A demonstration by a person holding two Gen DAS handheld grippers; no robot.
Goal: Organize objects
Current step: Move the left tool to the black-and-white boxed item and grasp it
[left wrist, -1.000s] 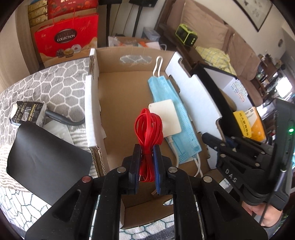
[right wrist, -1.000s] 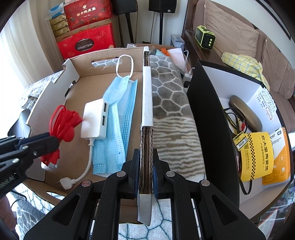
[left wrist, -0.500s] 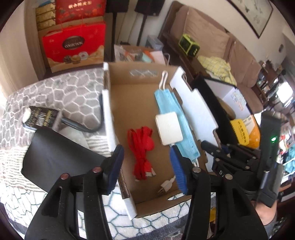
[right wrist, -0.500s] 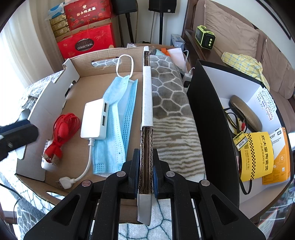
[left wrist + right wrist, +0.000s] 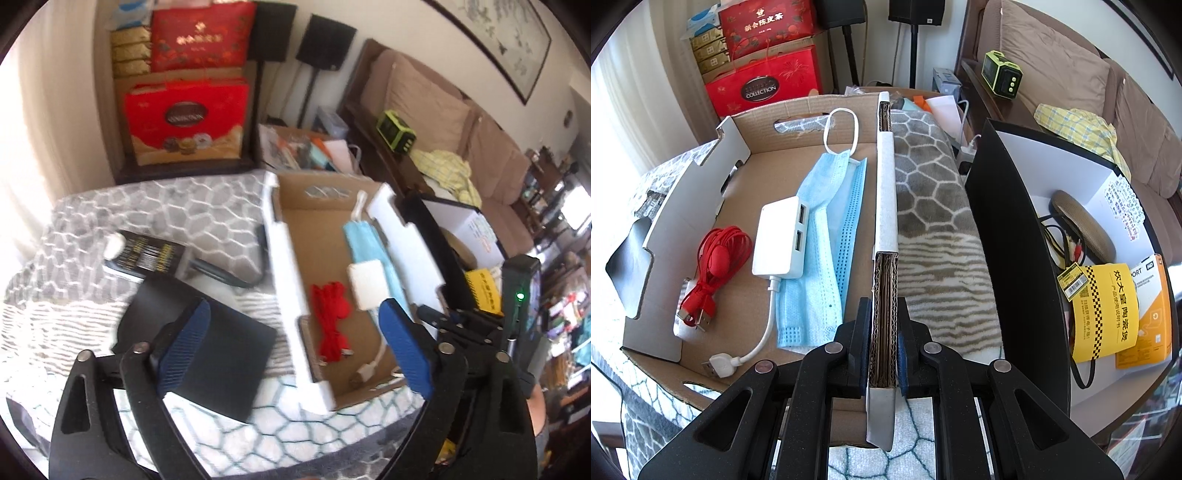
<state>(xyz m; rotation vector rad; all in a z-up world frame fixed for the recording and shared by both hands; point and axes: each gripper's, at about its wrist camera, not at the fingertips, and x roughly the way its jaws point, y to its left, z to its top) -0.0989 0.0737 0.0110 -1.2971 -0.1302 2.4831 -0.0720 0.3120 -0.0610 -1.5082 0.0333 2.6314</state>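
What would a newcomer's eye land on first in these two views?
Probably the red cable coiled on the floor of the cardboard box, beside the white USB hub lying on a blue face mask. Next, the right gripper clamped on the box's corrugated side wall, and the left gripper opening with nothing between its jaws.

Black gripper [image 5: 291, 339] linkages, blue ribbed pads [image 5: 184, 343], silver screws.

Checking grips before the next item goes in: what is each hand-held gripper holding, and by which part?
Right hand-held gripper clamps the cardboard box by its side wall's top edge. Left hand-held gripper holds nothing; its jaws are opening.
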